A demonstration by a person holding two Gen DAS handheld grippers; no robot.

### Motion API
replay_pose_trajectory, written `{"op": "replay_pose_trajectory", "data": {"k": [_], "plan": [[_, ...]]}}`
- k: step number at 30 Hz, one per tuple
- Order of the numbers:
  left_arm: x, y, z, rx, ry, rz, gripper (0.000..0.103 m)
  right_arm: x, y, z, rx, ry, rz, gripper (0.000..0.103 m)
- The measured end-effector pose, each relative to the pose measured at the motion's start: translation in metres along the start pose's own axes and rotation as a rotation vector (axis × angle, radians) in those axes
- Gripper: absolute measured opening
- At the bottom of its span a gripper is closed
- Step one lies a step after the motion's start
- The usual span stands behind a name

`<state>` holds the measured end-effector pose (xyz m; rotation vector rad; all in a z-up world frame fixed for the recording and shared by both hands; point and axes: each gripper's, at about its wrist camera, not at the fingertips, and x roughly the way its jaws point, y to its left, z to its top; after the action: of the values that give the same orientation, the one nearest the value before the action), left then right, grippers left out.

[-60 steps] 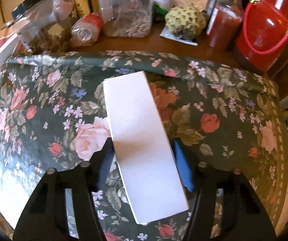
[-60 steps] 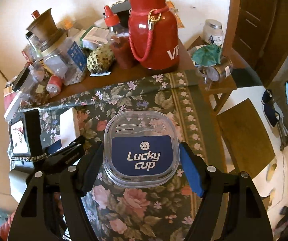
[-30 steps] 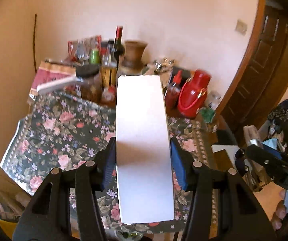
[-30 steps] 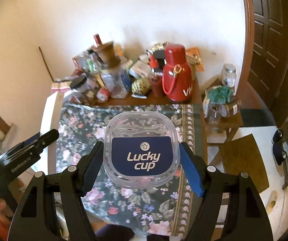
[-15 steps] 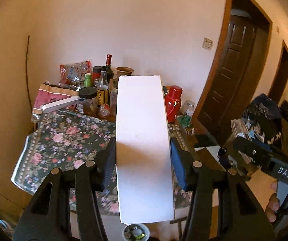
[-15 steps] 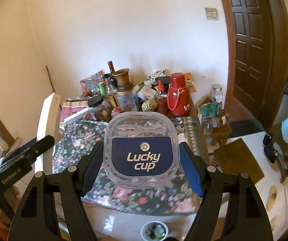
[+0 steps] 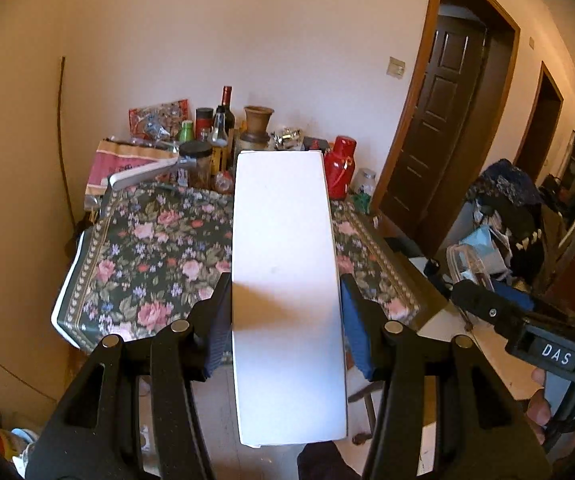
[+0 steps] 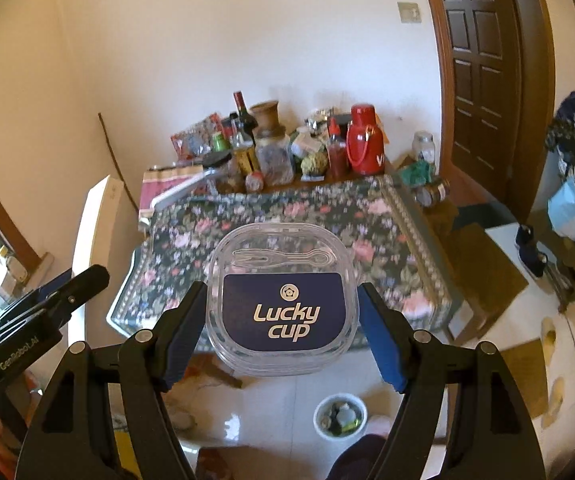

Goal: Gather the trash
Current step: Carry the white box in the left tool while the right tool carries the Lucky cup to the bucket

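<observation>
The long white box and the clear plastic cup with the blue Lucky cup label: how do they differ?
The long white cardboard box is opaque and blank; the clear plastic cup with the blue label is see-through and printed. The box is narrow and oblong; the cup's lid is a rounded square. The left gripper clamps the box, the right gripper the cup. Both are held up, clear of the floral tablecloth.
</observation>
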<state>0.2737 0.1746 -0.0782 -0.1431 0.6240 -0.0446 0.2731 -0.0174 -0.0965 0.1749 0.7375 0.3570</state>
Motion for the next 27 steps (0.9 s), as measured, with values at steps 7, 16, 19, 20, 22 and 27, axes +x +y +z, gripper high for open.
{"op": "replay_pose_trajectory", "data": {"k": [7,16,19,20,22,27], "plan": [[0.008,-0.002,-0.031,-0.026,0.085,-0.018,0.05,0.005,0.0,-0.029,0.002,0.093,-0.006,0.072],[0.066,-0.01,-0.087,-0.077,0.264,0.004,0.05,0.057,-0.031,-0.077,-0.004,0.274,-0.018,0.072],[0.097,-0.013,-0.113,-0.096,0.323,0.022,0.05,0.08,-0.047,-0.097,-0.004,0.335,-0.018,0.072],[0.107,-0.014,-0.122,-0.103,0.342,0.031,0.05,0.087,-0.051,-0.103,-0.004,0.354,-0.016,0.072],[0.128,-0.013,-0.141,-0.115,0.375,0.045,0.05,0.11,-0.063,-0.118,-0.007,0.404,-0.014,0.072],[0.184,-0.007,-0.191,-0.135,0.447,0.079,0.05,0.171,-0.087,-0.156,-0.034,0.501,-0.012,0.072]]}}
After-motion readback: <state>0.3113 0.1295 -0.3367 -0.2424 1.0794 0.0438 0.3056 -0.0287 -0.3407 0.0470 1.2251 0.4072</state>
